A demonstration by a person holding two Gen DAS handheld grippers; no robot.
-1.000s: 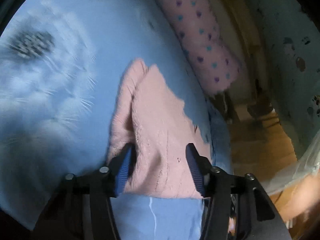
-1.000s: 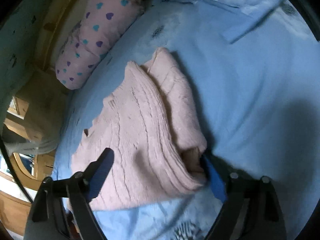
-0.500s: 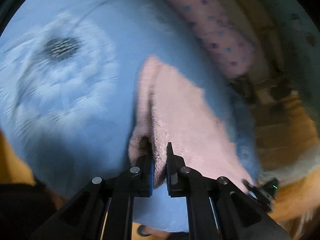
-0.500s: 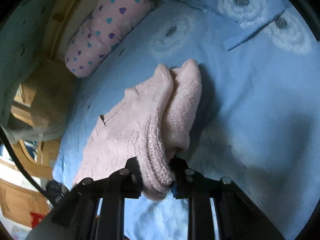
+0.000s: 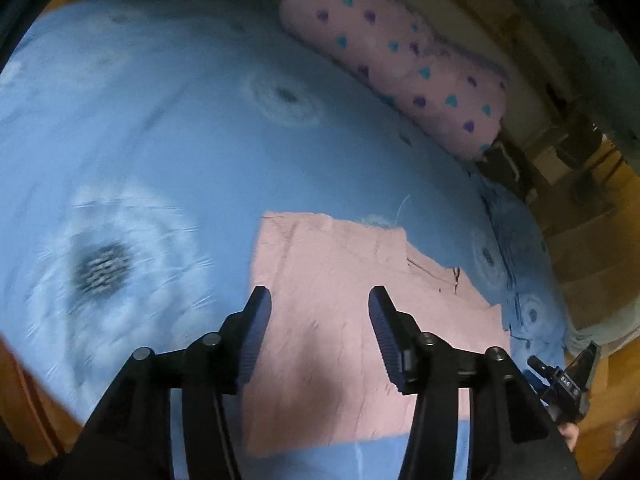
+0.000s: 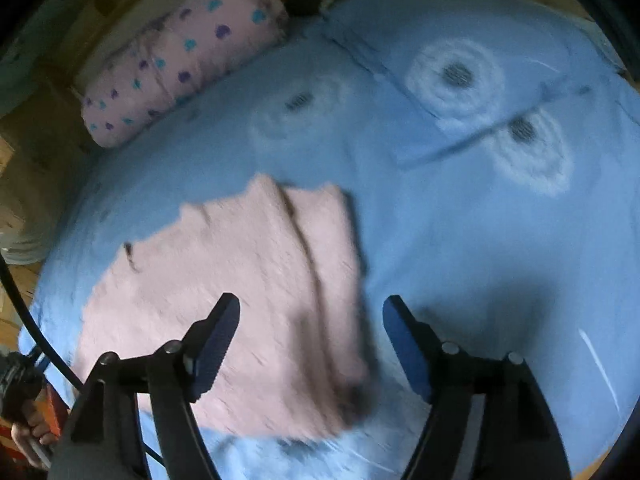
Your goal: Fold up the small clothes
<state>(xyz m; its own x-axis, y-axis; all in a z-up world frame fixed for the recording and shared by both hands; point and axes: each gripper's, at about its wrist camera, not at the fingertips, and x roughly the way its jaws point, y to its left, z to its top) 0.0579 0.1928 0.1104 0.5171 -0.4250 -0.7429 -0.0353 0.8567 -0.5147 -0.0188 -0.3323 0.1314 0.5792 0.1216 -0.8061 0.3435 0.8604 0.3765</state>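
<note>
A small pink knitted garment (image 5: pixel 352 320) lies flat and folded on the blue bedspread (image 5: pixel 180 152). My left gripper (image 5: pixel 320 304) hovers above its near part, jaws opening, and nothing is pinched between the pads. In the right wrist view the same pink garment (image 6: pixel 240 300) lies spread, with a folded flap along its right side. Over that right edge hangs my right gripper (image 6: pixel 310 312), its jaws also opening, clear of the fabric.
A pink bolster pillow with blue and purple hearts (image 5: pixel 400 60) lies along the far side of the bed; the right wrist view shows this pillow (image 6: pixel 180 60) too. White dandelion prints (image 6: pixel 456 76) mark the bedspread. Wooden furniture and floor (image 5: pixel 580 240) lie beyond the bed's right edge.
Both grippers pinched the garment half a second ago and have since let go and opened. Both have risen above it. The garment now lies flatter on the bed.
</note>
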